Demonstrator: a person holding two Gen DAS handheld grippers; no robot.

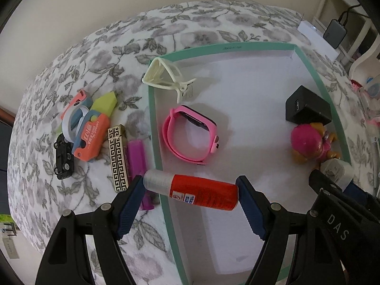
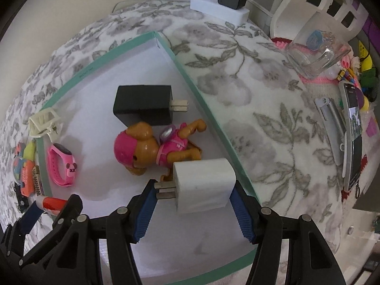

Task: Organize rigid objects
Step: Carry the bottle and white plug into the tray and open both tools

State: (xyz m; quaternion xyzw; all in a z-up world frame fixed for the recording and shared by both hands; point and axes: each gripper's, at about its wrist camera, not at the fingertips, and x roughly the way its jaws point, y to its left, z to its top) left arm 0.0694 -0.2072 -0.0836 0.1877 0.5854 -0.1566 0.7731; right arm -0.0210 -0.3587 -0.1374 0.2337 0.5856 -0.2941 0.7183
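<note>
A shallow teal-rimmed box [image 1: 152, 109] [image 2: 209, 109] lies on a floral cloth. Inside are a cream hair claw [image 1: 163, 77] [image 2: 44, 122], a pink watch [image 1: 190, 135] [image 2: 61, 163], a black charger [image 1: 307, 106] [image 2: 143, 105] and a pink-and-brown toy dog [image 1: 313, 143] [image 2: 154, 146]. My left gripper [image 1: 191, 190] is shut on a red glue stick with a silver cap [image 1: 192, 188] [image 2: 53, 204], held over the box's left rim. My right gripper [image 2: 192, 188] is shut on a white charger [image 2: 201, 185] [image 1: 336, 172] above the box floor by its right rim.
Left of the box lie a black toy car [image 1: 63, 158], an orange utility knife [image 1: 89, 140], a gold patterned lighter [image 1: 117, 158], a purple lighter [image 1: 137, 161] and a yellow-green piece [image 1: 104, 103]. To the right are a glass mug [image 2: 315, 51], a phone [image 2: 353, 133] and a power strip [image 2: 219, 8].
</note>
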